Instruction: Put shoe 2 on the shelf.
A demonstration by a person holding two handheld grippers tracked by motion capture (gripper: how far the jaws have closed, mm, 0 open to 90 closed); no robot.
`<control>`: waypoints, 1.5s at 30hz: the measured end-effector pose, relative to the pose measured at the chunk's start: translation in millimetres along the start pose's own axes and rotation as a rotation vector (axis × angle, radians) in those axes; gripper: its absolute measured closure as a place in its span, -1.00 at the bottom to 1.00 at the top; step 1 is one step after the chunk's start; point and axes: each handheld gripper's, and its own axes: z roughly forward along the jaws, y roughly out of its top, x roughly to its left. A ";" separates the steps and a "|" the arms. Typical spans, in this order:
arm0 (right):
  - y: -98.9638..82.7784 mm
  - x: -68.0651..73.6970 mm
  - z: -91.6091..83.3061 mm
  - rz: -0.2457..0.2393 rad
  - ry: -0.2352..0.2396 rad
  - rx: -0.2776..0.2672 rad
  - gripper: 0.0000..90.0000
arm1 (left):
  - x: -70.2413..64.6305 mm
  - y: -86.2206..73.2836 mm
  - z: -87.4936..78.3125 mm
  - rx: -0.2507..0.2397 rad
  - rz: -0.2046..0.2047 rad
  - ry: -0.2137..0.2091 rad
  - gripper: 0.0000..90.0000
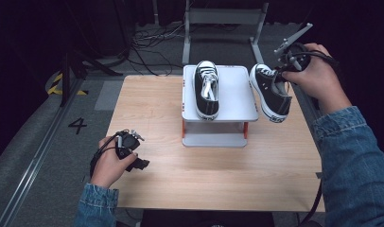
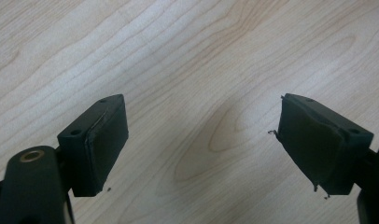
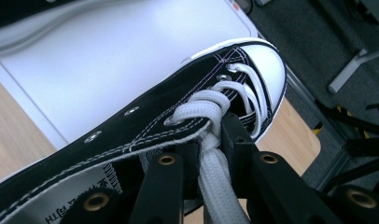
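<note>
A black sneaker with white laces [image 1: 206, 90] lies on the white raised stand [image 1: 237, 101] at the table's far middle. A second black sneaker [image 1: 270, 92] hangs in the air just right of the stand, toe pointing away. My right gripper [image 1: 283, 71] is shut on its tongue and laces; in the right gripper view the jaws pinch the white laces [image 3: 211, 158] and the white toe cap [image 3: 267, 60] points away. My left gripper [image 1: 133, 153] rests low over the table's near left, open, with bare wood between its pads [image 2: 106, 140].
The wooden table [image 1: 213, 175] has free room in front of the stand. Cables and a metal frame [image 1: 223, 19] lie on the floor beyond the far edge. A floor mark reading 4 [image 1: 77, 125] sits left of the table.
</note>
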 end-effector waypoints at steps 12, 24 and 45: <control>48.9 19.7 33.4 -0.065 -0.043 -0.014 0.77 | 2.8 -13.2 -4.5 0.001 -0.025 0.009 -0.63; 72.8 43.4 73.5 -0.136 -0.105 0.018 0.76 | 4.6 -13.6 -5.3 -0.009 -0.035 0.007 -0.63; 63.4 55.8 65.6 -0.096 -0.028 -0.088 0.16 | 2.2 -3.8 -0.2 0.000 -0.014 -0.013 -0.62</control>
